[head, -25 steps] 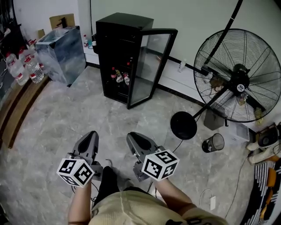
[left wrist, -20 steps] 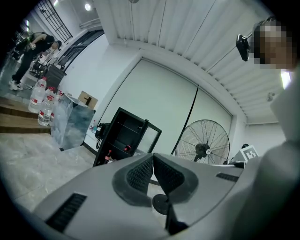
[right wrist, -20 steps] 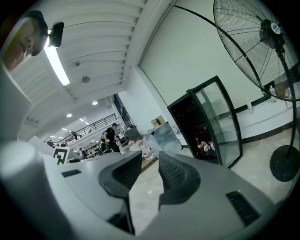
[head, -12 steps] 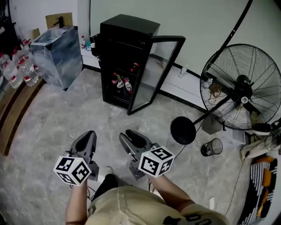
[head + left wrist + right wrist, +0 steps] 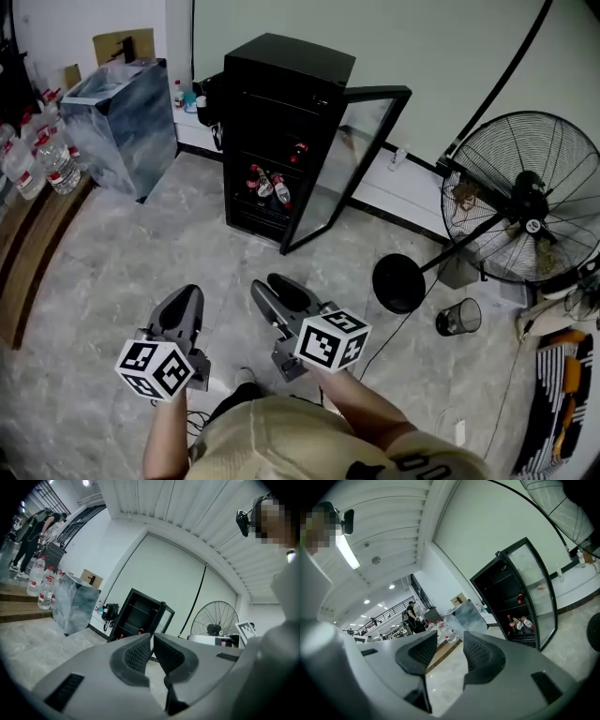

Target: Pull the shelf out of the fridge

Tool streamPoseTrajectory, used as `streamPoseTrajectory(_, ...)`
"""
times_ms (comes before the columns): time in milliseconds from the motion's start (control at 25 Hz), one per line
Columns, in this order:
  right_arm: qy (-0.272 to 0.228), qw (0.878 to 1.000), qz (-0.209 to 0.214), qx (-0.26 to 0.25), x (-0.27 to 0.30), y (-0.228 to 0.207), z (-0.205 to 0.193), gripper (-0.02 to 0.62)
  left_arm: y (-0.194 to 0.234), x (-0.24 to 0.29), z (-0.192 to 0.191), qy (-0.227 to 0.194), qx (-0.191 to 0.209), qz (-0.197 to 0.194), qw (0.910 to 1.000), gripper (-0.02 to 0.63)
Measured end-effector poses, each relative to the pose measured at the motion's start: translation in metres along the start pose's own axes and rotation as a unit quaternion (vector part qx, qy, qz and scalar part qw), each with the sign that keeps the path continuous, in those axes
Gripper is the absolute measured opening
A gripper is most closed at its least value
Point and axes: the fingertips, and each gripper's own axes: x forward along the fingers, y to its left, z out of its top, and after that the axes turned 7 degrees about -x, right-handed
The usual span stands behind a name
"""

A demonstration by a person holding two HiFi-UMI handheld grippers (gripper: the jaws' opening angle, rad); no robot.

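Observation:
A black fridge [image 5: 281,112] stands on the floor ahead with its glass door [image 5: 352,159] swung open to the right. Inside, several red-capped bottles lie on a lower shelf [image 5: 267,185]; one more sits higher up. Both grippers are well short of it, over the floor. My left gripper [image 5: 187,302] is shut with nothing in it; its pads [image 5: 140,651] meet. My right gripper [image 5: 272,289] is open and empty; its jaws have just been opening, with a clear gap in the right gripper view [image 5: 450,651]. The fridge [image 5: 511,606] shows to the right there.
A big floor fan [image 5: 525,202] with a round black base [image 5: 398,283] stands right of the fridge, a small black bin [image 5: 459,317] beside it. A grey-blue box [image 5: 122,112], water bottles [image 5: 47,159] and a wooden step [image 5: 28,262] are at the left.
The person and both grippers have come closer to the fridge, which now sits lower and larger in the head view. The right gripper's jaws have spread apart.

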Motion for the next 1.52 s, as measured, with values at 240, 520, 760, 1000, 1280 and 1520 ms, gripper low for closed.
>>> streamPoseTrajectory(240,-0.026,0.999,-0.026,0.027,0.030,-0.013,0.009,0.166,0.032,0.015,0.013,0.005,-0.001,-0.001,1.0000,0.017)
streamPoseTrajectory(520,-0.058,0.994,-0.044,0.082,0.063,-0.046,0.029,0.166,0.050,0.055,0.026,0.011,-0.008,-0.006,0.9999,0.017)
streamPoseTrajectory(760,-0.095,0.989,-0.062,0.097,0.109,-0.089,0.059,0.166,0.074,0.106,0.042,0.001,-0.002,-0.007,1.0000,0.017)
streamPoseTrajectory(1000,-0.102,0.982,-0.082,0.133,0.164,-0.149,0.093,0.166,0.099,0.176,0.071,0.001,-0.013,0.005,0.9999,0.017)
streamPoseTrajectory(1280,-0.116,0.972,-0.113,0.170,0.210,-0.221,0.128,0.164,0.117,0.264,0.094,0.004,-0.026,0.001,0.9996,0.017)
streamPoseTrajectory(1520,-0.147,0.963,-0.121,0.193,0.244,-0.264,0.158,0.164,0.134,0.319,0.109,-0.001,-0.033,0.004,0.9995,0.017)
